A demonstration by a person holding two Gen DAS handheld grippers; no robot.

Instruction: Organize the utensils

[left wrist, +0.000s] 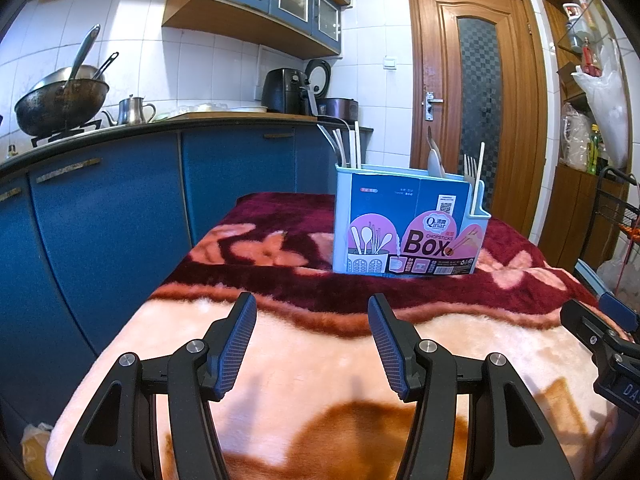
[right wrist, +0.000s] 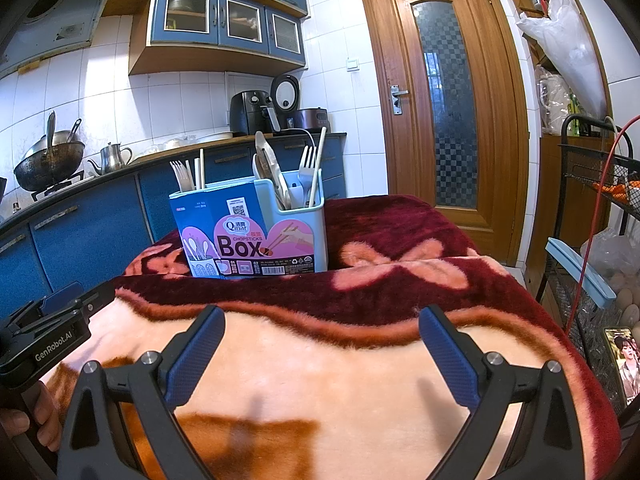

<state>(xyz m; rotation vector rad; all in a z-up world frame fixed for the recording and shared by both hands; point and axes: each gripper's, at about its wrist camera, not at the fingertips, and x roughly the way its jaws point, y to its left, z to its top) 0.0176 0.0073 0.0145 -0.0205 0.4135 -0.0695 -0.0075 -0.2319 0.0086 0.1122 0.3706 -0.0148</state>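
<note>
Hovering spread and empty, both tongs (left wrist: pixel 312 340) (right wrist: pixel 322 354) risk tipping the box (left wrist: pixel 408 224) at the surface's far edge.

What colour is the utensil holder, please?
Pale blue utensil holder, with a pink-and-blue label; clearest in the right wrist view.

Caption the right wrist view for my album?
Open right claw faces a utensil box on the blanket.

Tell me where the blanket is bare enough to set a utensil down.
Bare: the pale blanket band between the open left gripper and open right gripper and the chopsticks box, plus the dark red stretch right of the box. Crowded: the box compartments, already packed with forks and spoons.
</note>
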